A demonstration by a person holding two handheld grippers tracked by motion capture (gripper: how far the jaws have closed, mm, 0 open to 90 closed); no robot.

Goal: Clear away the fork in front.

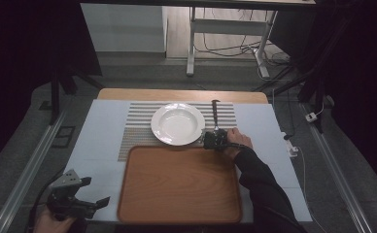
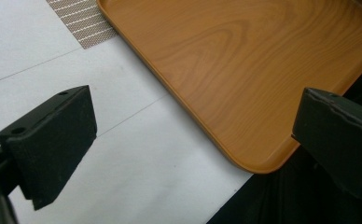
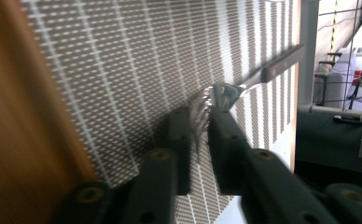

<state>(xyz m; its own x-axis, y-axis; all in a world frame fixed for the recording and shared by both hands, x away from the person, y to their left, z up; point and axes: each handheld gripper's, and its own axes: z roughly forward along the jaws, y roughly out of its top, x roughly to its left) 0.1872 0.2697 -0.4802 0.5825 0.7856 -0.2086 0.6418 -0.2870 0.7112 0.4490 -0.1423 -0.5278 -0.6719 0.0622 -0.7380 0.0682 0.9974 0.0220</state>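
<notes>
The right claw (image 1: 214, 138) was clamped on the tine end of a fork (image 3: 244, 84), which lay on the striped placemat (image 1: 138, 127) just right of the white plate (image 1: 178, 124), handle pointing away from the person. The left claw (image 1: 90, 194) hung with jaws wide apart (nothing between them) over the table (image 2: 137, 182) beside the near-left corner of the wooden tray (image 2: 244, 65).

A lab or test room; black drapes (image 1: 21, 58), floor cables (image 1: 235, 48), metal desk frame (image 1: 192, 43).
</notes>
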